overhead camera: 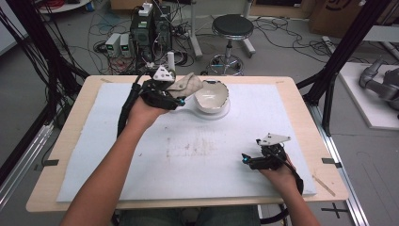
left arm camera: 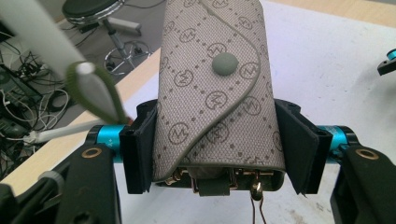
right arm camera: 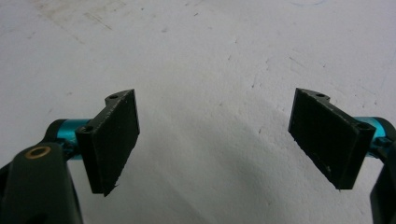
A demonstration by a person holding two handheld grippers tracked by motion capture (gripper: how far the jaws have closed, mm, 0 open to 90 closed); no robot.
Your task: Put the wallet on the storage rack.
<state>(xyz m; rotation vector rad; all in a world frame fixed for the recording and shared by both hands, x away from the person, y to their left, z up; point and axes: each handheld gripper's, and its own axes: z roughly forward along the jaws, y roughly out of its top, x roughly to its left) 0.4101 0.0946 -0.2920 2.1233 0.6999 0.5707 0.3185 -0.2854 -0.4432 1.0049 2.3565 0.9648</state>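
Careful, your left gripper (left arm camera: pixel 215 154) clamps the beige monogrammed fabric key pouch (left arm camera: pixel 212 88) aloft at far left beside the white scalloped ceramic bowl (overhead camera: pixel 211 96), right gripper (right arm camera: pixel 215 140) released, so a swing could topple that bowl.

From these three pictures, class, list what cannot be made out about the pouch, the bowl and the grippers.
- Monogrammed key pouch: its top is cut off by the left gripper view's upper edge; its back is hidden.
- Bowl: in the high view its near-left rim is covered by the pouch and the left gripper.
- Right gripper: too small in the high view; its jaws stand open and empty in its own view.
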